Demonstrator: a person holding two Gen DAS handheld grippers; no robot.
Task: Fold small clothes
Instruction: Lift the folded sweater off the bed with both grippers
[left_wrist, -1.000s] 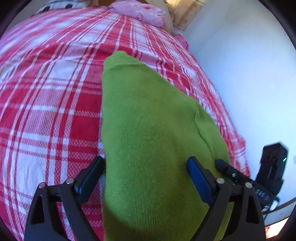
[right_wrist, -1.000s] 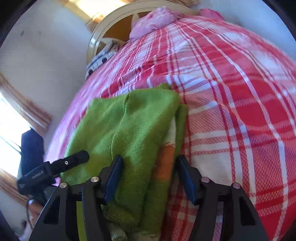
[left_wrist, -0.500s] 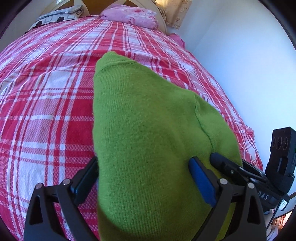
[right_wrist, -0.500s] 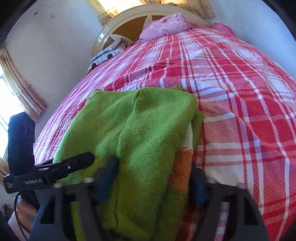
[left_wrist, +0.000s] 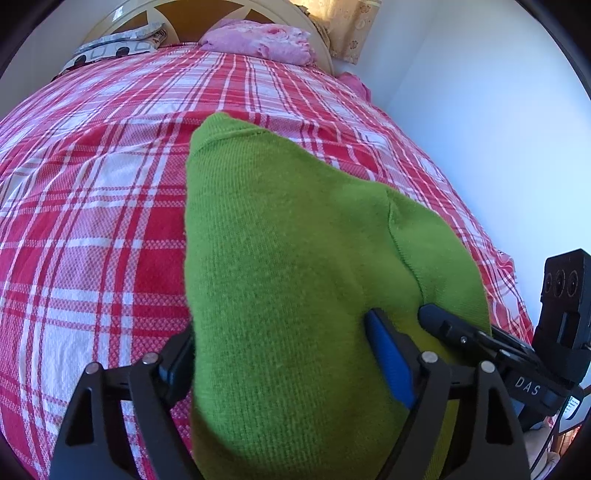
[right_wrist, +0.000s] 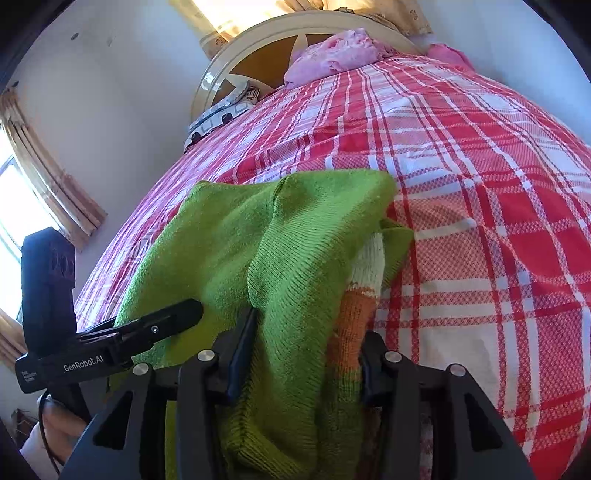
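Note:
A folded green knit sweater (left_wrist: 288, 236) lies on the red-and-white plaid bed cover (left_wrist: 92, 229). My left gripper (left_wrist: 280, 354) straddles its near end with the jaws closing. The fabric fills the gap, but the inner face of the blue pad (left_wrist: 388, 354) shows bare. In the right wrist view the sweater (right_wrist: 295, 240) shows an orange-and-white striped layer (right_wrist: 360, 295) at its right edge. My right gripper (right_wrist: 306, 347) is closing on this bunched edge, and the fabric bulges over both pads. One black finger (left_wrist: 454, 330) of the right gripper rests on the sweater beside the left one.
A pink pillow (left_wrist: 258, 40) and a patterned pillow (left_wrist: 110, 44) lie by the round headboard (right_wrist: 258, 55). A white wall (left_wrist: 498, 129) runs close along the bed's right side. A curtained window (right_wrist: 22, 184) is at the left.
The right jaws have narrowed onto the sweater's bunched edge. Both views have tipped upward, showing more of the headboard. The left jaws have drawn in slightly around the sweater.

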